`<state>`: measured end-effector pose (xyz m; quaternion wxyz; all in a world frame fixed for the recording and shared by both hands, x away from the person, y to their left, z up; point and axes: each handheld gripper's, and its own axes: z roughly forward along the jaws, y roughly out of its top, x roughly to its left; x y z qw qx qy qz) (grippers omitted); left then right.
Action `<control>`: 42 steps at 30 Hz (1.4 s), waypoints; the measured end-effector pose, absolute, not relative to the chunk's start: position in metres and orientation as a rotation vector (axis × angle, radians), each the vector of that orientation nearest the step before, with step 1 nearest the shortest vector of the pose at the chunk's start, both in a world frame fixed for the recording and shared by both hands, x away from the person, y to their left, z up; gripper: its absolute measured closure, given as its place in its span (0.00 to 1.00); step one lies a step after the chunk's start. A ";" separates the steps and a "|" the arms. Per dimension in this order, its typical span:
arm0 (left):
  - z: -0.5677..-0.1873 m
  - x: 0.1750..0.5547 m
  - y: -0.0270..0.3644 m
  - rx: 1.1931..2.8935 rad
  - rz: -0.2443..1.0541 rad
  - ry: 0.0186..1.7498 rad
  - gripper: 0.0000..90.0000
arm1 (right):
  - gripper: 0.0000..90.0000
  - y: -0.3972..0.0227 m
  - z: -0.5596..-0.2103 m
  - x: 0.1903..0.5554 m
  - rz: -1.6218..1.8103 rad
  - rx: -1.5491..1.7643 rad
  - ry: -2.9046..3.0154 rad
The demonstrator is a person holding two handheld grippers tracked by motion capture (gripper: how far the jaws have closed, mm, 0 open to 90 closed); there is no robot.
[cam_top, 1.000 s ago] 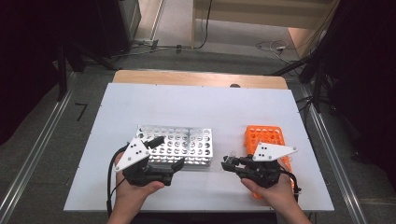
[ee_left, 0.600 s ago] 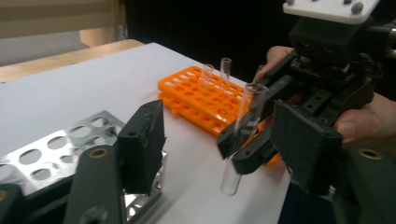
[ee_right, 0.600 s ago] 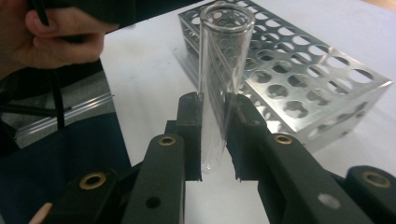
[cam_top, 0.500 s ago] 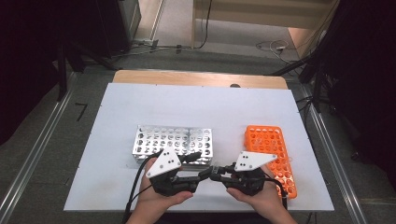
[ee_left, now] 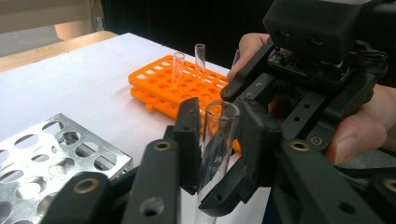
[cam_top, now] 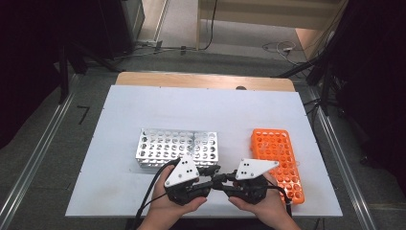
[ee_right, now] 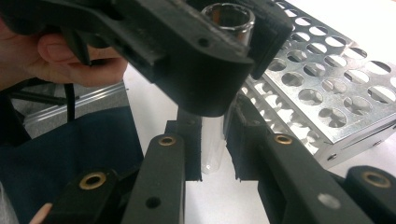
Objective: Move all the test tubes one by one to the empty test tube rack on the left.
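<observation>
A clear glass test tube (ee_left: 218, 140) stands upright between the two grippers, above the table's front edge. My left gripper (ee_left: 219, 126) has just been closing, and its pads now press the tube near its open top. My right gripper (ee_right: 214, 140) is shut on the tube's lower end (ee_right: 212, 149), just beneath the left gripper's jaws. In the high view the left gripper (cam_top: 216, 173) and right gripper (cam_top: 223, 182) meet tip to tip, between the metal rack (cam_top: 177, 146) and the orange rack (cam_top: 277, 158).
The metal rack (ee_left: 46, 158) of empty round holes lies to the left of the grippers. The orange rack (ee_left: 154, 81) lies on the right with two tubes (ee_left: 178, 65) standing in it. The white table (cam_top: 210, 110) has bare room behind the racks.
The left gripper has moved right, away from the metal rack, and the right gripper has moved left to meet it. The left jaws have closed on the tube that the right gripper carries.
</observation>
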<state>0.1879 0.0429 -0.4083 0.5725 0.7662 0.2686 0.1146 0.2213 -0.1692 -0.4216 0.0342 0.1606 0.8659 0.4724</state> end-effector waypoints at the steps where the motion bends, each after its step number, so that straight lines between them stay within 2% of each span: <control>1: -0.408 0.188 0.043 1.797 0.269 0.628 0.81 | 0.83 -0.169 -0.422 0.221 1.453 0.493 2.663; 11: -0.405 0.190 0.042 1.787 0.288 0.640 0.84 | 0.82 -0.172 -0.422 0.223 1.486 0.518 2.651; 21: -0.398 0.198 0.051 1.760 0.320 0.680 0.85 | 0.31 -0.195 -0.413 0.227 1.534 0.598 2.549; 23: -0.397 0.201 0.053 1.757 0.326 0.687 0.85 | 0.16 -0.203 -0.410 0.229 1.514 0.634 2.516; 28: -0.395 0.208 0.057 1.753 0.340 0.701 0.85 | 0.02 -0.229 -0.405 0.236 1.511 0.703 2.457; 42: -0.385 0.246 0.060 1.738 0.376 0.730 0.85 | 0.00 -0.285 -0.404 0.238 1.530 0.831 2.351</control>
